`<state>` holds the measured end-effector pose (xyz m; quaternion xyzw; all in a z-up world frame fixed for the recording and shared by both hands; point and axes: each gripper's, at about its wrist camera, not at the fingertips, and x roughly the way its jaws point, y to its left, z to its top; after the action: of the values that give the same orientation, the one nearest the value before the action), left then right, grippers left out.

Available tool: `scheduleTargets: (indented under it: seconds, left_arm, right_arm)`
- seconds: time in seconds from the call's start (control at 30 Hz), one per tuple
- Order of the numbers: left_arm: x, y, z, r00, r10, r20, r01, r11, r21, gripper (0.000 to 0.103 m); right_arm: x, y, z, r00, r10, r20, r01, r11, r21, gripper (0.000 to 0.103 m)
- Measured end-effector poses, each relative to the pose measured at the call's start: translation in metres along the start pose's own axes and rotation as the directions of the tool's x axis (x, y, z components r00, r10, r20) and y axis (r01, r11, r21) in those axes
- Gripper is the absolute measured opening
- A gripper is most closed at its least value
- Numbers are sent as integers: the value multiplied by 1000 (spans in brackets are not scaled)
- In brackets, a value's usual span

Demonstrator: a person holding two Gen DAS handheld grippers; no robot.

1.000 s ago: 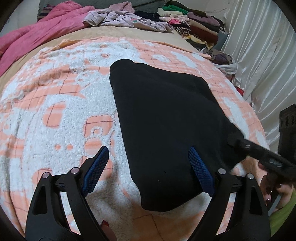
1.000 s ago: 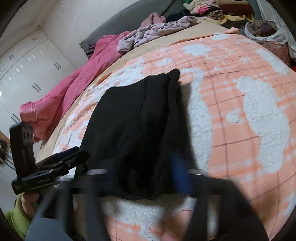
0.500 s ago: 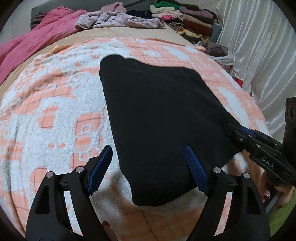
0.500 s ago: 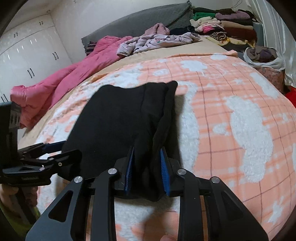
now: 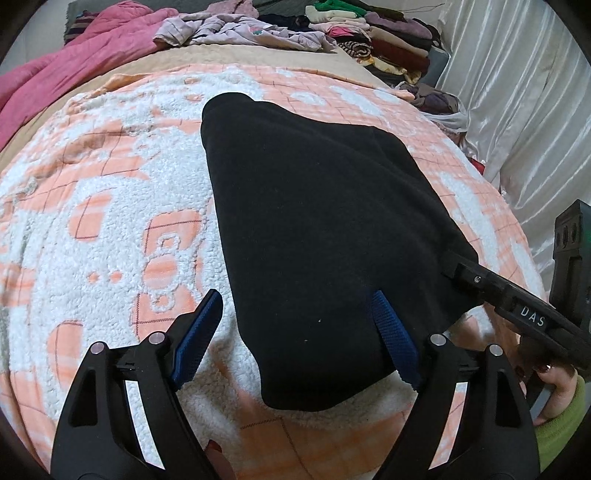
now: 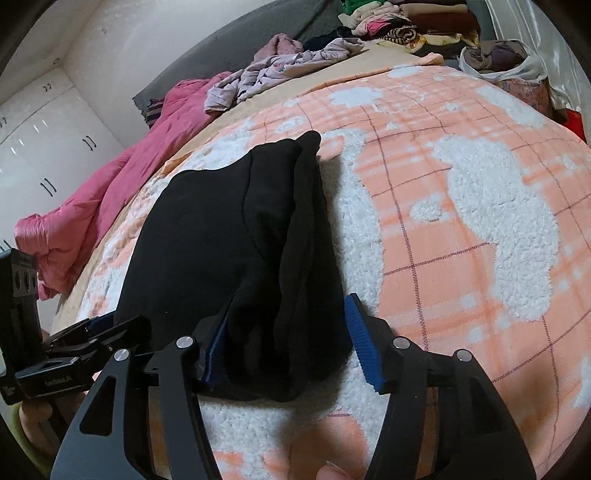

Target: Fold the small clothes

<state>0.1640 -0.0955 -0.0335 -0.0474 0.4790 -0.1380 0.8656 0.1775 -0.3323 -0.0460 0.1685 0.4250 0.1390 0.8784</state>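
The black garment (image 5: 325, 229) lies folded on the orange and white blanket (image 5: 110, 229) of the bed, and its layers are hard to distinguish in the dark cloth. The right claw (image 6: 284, 347) has just been opening; its spread pads stand around the near thick edge without pinching. The left claw (image 5: 295, 332) is spread wide over the near corner.

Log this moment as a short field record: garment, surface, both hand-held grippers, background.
garment: black folded garment, lying flat
surface: orange-and-white fleece blanket
left hand-held gripper: open, one pad over the garment's near corner
right hand-held gripper: jaws just opened, bunched garment edge between them, released
background: pink quilt, stacked folded clothes
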Motion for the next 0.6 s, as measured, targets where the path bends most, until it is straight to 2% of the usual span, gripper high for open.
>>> scheduleTargets:
  seconds: [0.43, 0.53, 0.6]
  left_arm:
    - [-13, 2, 0, 1000, 5, 20, -5, 1000, 7, 76]
    - [-20, 3, 0, 999, 6, 35, -6, 1000, 5, 76]
    - [-27, 3, -1, 999, 7, 50, -7, 1000, 9, 76]
  right_arm:
    - [-18, 17, -3, 998, -48, 33, 49, 998, -34, 59]
    - [-28, 21, -4, 996, -65, 61, 68, 997, -46, 64]
    - [-38, 25, -5, 992, -77, 98, 82, 995, -58, 74]
